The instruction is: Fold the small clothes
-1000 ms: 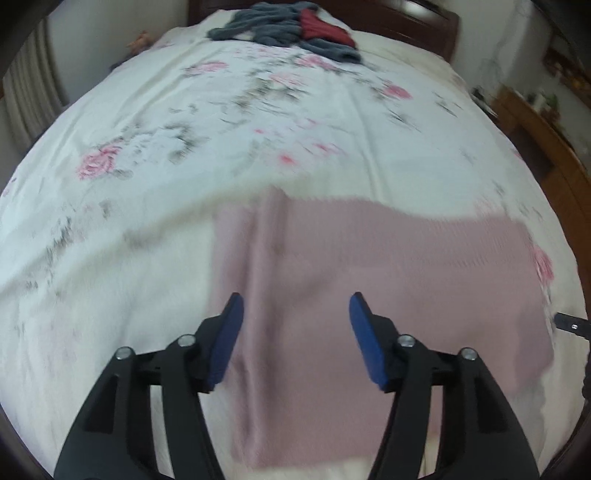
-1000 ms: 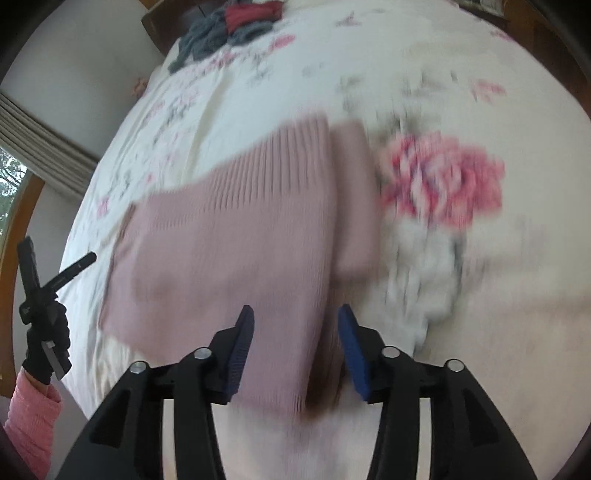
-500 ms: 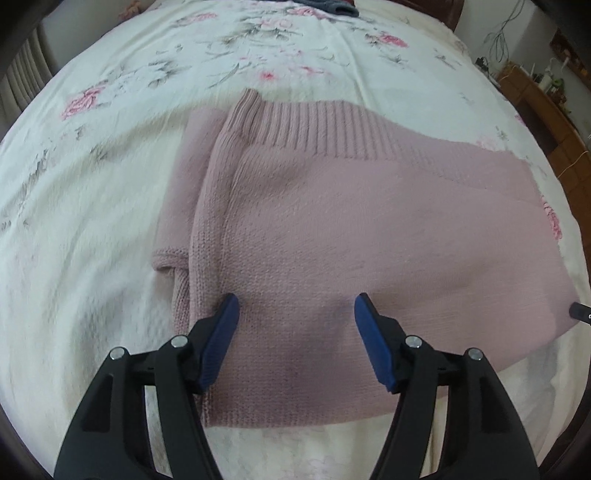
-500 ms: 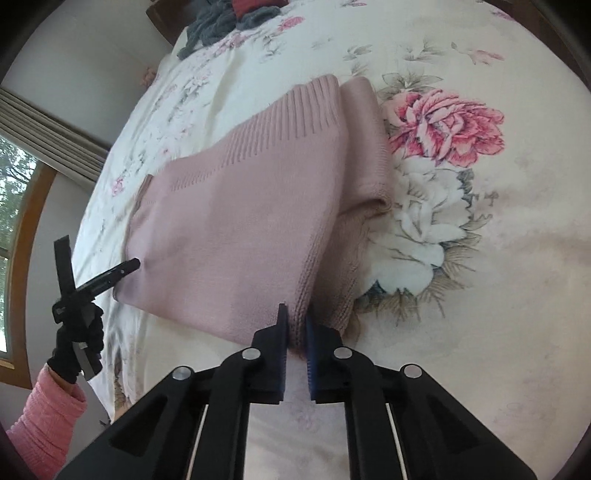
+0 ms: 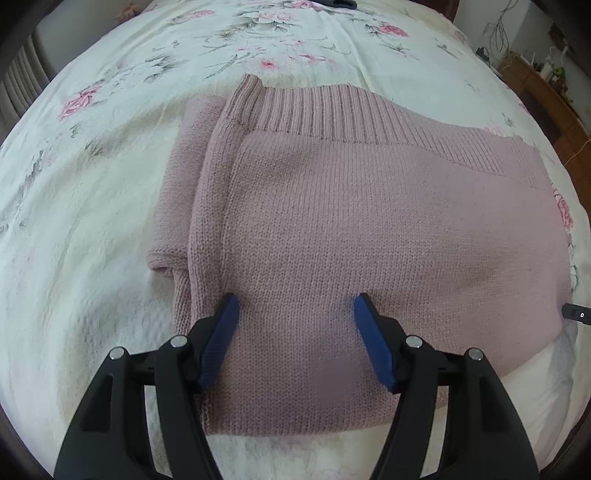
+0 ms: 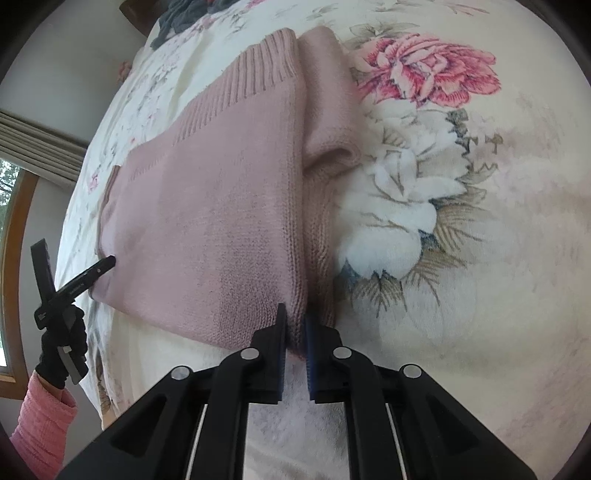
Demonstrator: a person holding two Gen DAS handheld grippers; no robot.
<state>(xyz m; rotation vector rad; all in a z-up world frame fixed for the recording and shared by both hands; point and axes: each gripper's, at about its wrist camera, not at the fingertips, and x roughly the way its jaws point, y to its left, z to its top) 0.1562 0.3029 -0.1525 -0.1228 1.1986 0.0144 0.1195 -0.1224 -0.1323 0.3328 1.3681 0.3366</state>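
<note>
Cream bedspread (image 5: 92, 206) printed with pink roses covers the bed; beyond its far end lie dark grey clothes (image 6: 177, 16), and a wood-framed window (image 6: 14, 206) stands off its left side. On the bedspread lies a folded pink knit sweater (image 5: 369, 221). The left gripper (image 5: 295, 306) hovers wide open over the sweater's near edge, holding nothing. The right gripper (image 6: 294, 321) is pinched tight on the sweater's near right corner.

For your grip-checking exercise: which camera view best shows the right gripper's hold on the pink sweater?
The right wrist view: the right gripper is shut on the pink sweater's near edge. The left wrist view shows only a dark tip at its right border, not the grip.
</note>
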